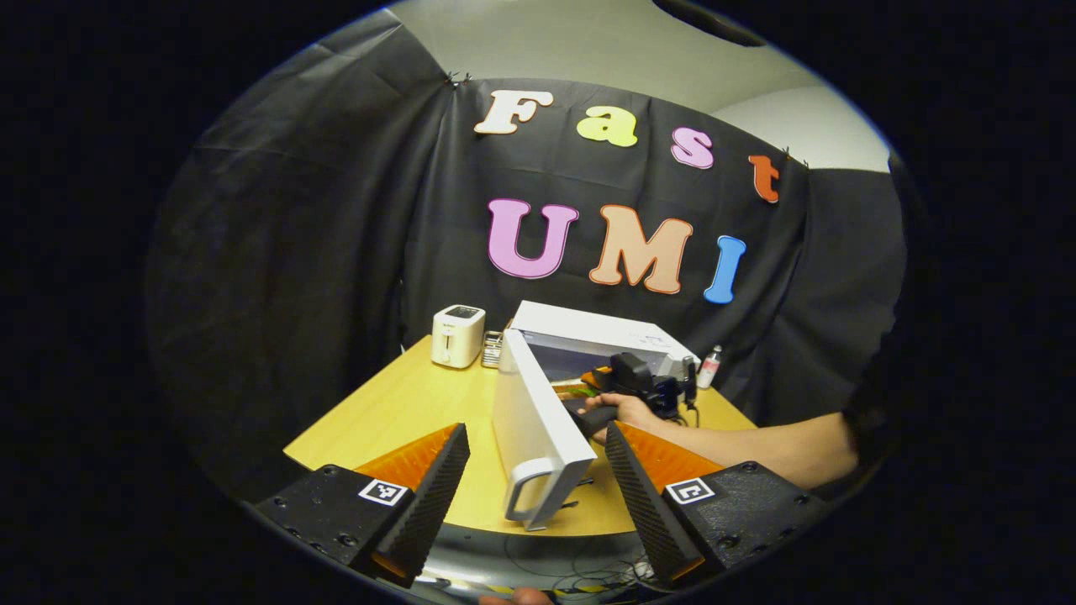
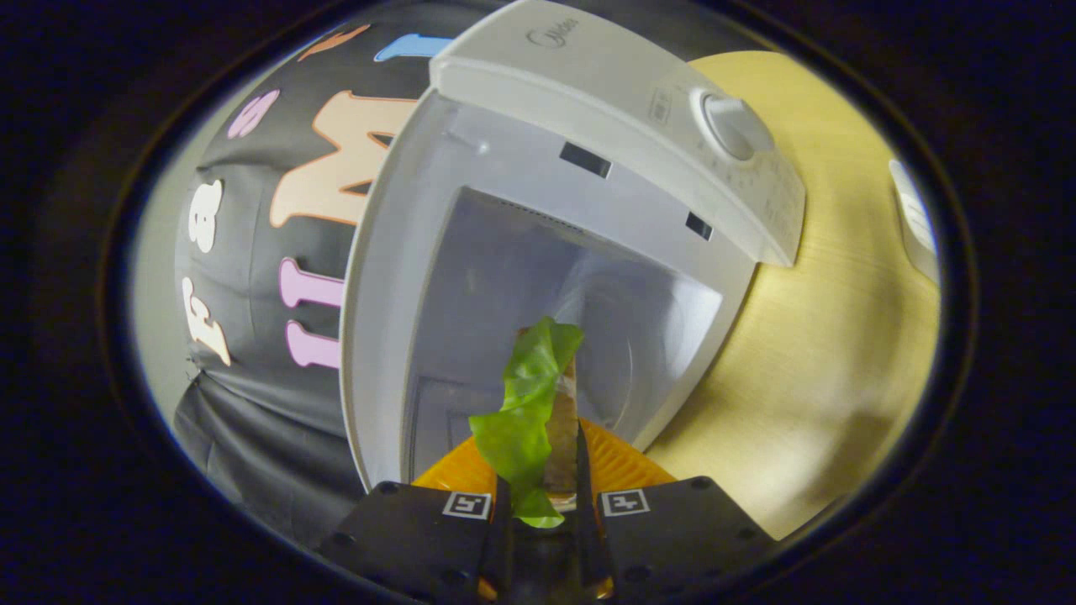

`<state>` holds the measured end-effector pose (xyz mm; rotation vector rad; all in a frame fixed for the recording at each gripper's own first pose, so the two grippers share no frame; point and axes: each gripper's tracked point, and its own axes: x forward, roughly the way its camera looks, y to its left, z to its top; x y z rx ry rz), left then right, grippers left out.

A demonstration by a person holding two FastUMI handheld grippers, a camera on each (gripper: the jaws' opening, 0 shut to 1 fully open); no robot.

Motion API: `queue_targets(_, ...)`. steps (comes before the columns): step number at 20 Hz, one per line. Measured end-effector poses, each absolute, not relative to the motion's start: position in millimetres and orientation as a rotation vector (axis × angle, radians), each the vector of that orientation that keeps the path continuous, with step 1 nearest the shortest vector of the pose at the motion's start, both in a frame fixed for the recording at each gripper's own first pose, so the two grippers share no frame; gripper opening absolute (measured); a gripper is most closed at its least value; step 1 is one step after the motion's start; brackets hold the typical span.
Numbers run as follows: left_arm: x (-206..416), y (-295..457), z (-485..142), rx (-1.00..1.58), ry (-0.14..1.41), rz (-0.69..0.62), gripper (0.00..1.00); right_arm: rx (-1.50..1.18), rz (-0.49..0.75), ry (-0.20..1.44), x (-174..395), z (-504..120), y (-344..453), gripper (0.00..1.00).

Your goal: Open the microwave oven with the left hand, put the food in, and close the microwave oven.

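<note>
The white microwave [image 1: 605, 336] stands on the wooden table with its door [image 1: 538, 420] swung wide open toward me, the handle [image 1: 525, 496] at its near end. My left gripper [image 1: 536, 430] is open, its fingers spread on either side of the door's near end and not pressing on it. In the left gripper view, a hand holds my right gripper [image 1: 639, 382] at the oven's mouth. In the right gripper view, my right gripper [image 2: 545, 454] is shut on the food [image 2: 530, 403], a sandwich with a green lettuce leaf, held just in front of the open cavity [image 2: 538, 277].
A white toaster [image 1: 458, 336] stands at the table's back left and a small bottle [image 1: 710, 367] sits to the right of the microwave. The control panel's knob [image 2: 735, 126] is beside the cavity. The bare wooden table [image 2: 841, 336] stretches past the oven.
</note>
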<state>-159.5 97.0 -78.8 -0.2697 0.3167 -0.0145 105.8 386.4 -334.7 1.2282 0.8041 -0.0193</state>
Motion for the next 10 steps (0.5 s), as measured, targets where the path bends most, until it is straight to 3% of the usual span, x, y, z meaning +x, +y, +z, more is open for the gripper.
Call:
queue_targets(7,-162,120,-86,-0.36,0.344,0.08,0.96,1.301,-0.127,0.75,143,-364,403,0.33)
queue_targets(8,-164,122,-86,-0.354,0.344,0.086,0.96,1.296,-0.147,0.745,145,-368,403,0.25)
queue_targets(10,-165,126,-83,-0.34,0.344,0.093,0.96,1.267,-0.202,0.782,136,-377,394,0.29)
